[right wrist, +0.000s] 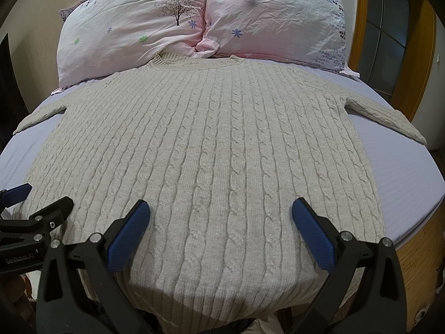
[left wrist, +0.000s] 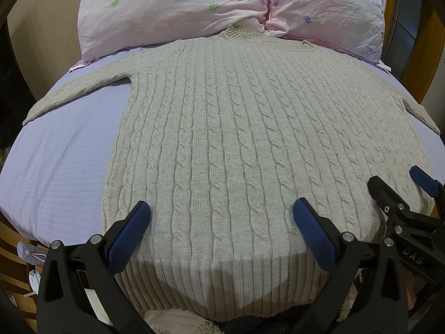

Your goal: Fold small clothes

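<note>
A beige cable-knit sweater (left wrist: 236, 139) lies flat and spread out on the bed, collar at the far end, both sleeves out to the sides; it also shows in the right wrist view (right wrist: 217, 153). My left gripper (left wrist: 221, 208) is open and empty above the sweater's hem, left of centre. My right gripper (right wrist: 221, 208) is open and empty above the hem, right of centre. The right gripper (left wrist: 395, 186) also shows at the right edge of the left wrist view, and the left gripper (right wrist: 41, 197) at the left edge of the right wrist view.
The lilac bedsheet (left wrist: 61, 161) shows on both sides of the sweater (right wrist: 403, 172). Two pink floral pillows (left wrist: 172, 8) (right wrist: 272, 16) lie beyond the collar. A wooden door frame (right wrist: 417, 55) stands at the right. Small items (left wrist: 27, 253) sit beside the bed at the lower left.
</note>
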A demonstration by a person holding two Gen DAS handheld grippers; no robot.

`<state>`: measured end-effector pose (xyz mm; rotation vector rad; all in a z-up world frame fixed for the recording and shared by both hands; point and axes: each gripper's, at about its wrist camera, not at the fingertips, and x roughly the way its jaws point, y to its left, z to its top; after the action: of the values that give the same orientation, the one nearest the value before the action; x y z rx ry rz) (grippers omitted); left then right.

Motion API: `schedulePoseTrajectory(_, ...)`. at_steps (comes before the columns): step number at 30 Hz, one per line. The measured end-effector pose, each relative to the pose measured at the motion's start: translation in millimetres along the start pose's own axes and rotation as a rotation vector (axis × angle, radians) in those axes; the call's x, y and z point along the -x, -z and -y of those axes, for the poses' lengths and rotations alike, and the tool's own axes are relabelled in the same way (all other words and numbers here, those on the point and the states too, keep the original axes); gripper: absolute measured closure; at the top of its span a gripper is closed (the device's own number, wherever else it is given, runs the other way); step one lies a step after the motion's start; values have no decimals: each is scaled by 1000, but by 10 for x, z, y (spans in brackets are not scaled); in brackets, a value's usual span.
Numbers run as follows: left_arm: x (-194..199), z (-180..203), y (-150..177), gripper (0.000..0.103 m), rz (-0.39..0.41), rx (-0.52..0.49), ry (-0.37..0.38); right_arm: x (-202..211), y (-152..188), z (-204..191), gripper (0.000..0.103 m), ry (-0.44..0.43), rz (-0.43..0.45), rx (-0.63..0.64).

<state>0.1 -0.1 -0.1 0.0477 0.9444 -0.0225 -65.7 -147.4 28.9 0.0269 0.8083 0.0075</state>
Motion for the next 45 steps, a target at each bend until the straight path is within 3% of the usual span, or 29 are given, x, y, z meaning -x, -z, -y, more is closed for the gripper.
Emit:
schedulePoseTrajectory(25,0,0,-1,1,0,0,0,3,-22,30,2,-11,-6,15)
schedulePoseTrajectory(42,-3,9,-5,1,9,-9,1,33,52,95,2,-76,58,74)
schedulePoseTrajectory(45,-1,1,-1,1,15,-15,7,92,1,300,2,-68,92,0)
